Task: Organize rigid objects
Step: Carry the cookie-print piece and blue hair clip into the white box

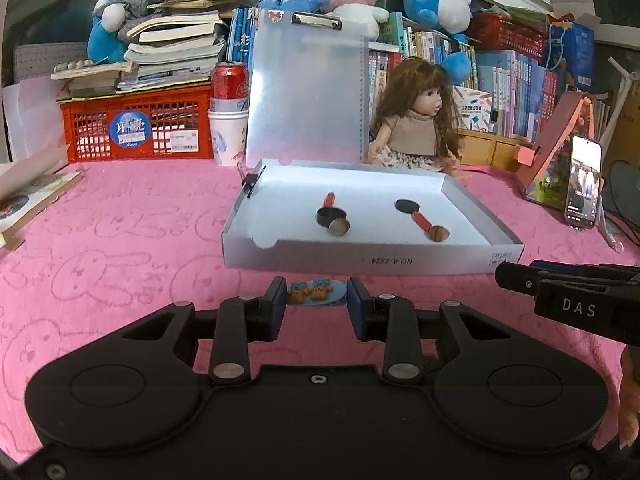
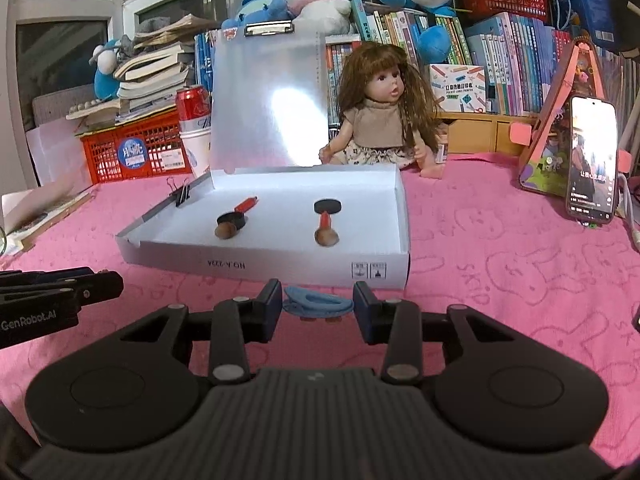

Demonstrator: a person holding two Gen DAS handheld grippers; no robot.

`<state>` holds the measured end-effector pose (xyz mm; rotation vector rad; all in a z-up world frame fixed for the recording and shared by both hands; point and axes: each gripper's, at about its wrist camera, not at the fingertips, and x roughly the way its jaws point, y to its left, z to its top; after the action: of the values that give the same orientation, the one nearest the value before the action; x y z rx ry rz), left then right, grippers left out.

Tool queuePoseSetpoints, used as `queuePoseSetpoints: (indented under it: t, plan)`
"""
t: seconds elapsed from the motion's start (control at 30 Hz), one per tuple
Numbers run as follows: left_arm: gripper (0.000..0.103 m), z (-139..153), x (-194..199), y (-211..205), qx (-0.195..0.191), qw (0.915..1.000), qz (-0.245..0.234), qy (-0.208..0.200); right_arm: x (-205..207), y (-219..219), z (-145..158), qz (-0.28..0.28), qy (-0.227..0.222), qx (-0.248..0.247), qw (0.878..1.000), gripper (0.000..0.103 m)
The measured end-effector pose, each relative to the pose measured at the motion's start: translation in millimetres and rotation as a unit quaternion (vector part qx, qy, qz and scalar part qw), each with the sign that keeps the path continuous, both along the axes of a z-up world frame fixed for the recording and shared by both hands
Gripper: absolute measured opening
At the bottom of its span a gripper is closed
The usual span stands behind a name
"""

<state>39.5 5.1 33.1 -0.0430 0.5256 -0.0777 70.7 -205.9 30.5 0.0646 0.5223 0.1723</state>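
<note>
Apparently each gripper clamps its own small blue plate between its jaws, left gripper (image 1: 317,307) and right gripper (image 2: 317,307), ready for the white box (image 2: 280,270).

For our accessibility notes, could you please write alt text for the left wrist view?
The left gripper holds a small blue plaque with two brown figures between its fingers above a pink cloth. Beyond it, an open white box holds two red-handled stamps. The right gripper enters from the right.
</note>
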Motion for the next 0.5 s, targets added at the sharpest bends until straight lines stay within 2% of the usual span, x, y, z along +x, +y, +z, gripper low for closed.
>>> queuePoseSetpoints:
  t: [0.5]
  plan:
    - [0.031, 12.8, 20.8, -13.0, 0.001, 0.9999, -0.012, 0.002, 17.3, 1.5, 11.0, -0.002, -0.007, 0.002, 1.000, 0.044]
